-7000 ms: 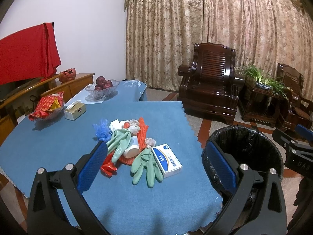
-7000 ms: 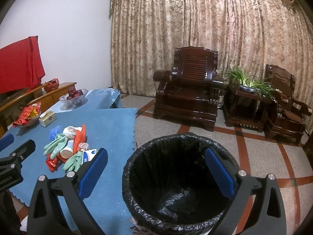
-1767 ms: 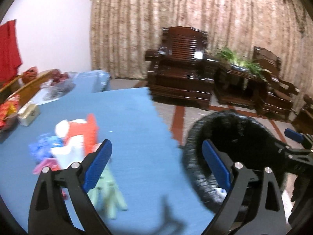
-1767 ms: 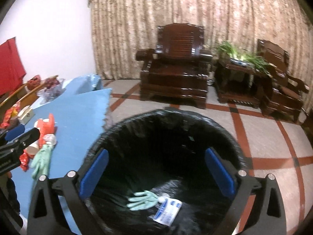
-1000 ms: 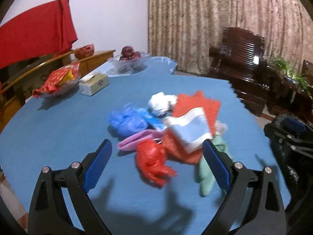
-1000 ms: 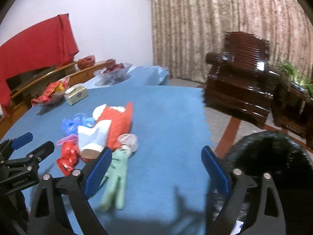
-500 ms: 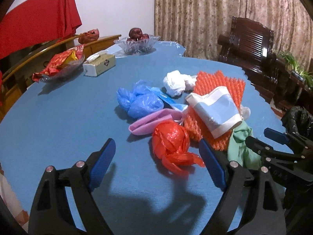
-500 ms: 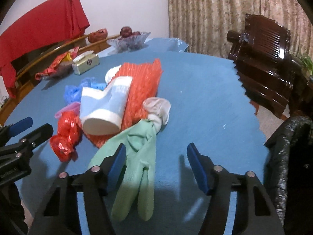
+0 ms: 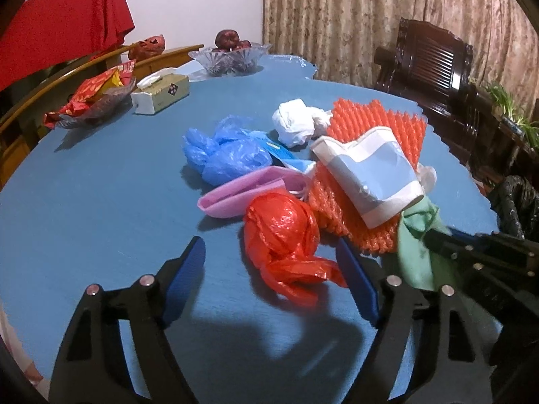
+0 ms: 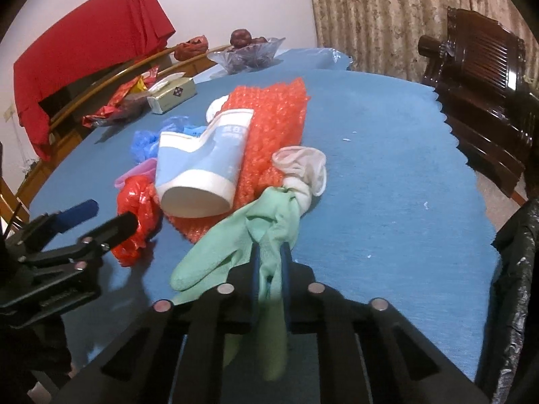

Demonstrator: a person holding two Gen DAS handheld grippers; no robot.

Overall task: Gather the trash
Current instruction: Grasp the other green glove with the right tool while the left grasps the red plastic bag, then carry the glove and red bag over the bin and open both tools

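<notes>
A trash pile lies on the blue table [image 9: 101, 195]: a red plastic bag [image 9: 286, 235], a pink pouch [image 9: 242, 192], a blue plastic bag [image 9: 225, 151], white crumpled paper [image 9: 296, 124], orange foam netting [image 9: 377, 128] and a crushed paper cup [image 10: 202, 165]. My left gripper [image 9: 269, 282] is open, its fingers either side of the red bag's near end. My right gripper [image 10: 269, 269] is shut on a green glove [image 10: 242, 235], which also shows in the left wrist view [image 9: 417, 242]. A black-lined trash bin [image 10: 518, 286] stands at the right table edge.
At the table's far side stand a tissue box [image 9: 161, 94], a dish of red snack packets [image 9: 94, 101] and a glass fruit bowl [image 9: 232, 57]. A dark wooden armchair [image 10: 478, 77] stands beyond the table on the right. A red cloth [image 10: 84, 54] hangs at left.
Both grippers moved from the bin back to the pile. The right gripper closed on the green glove. The left gripper came closer to the red bag and narrowed a little.
</notes>
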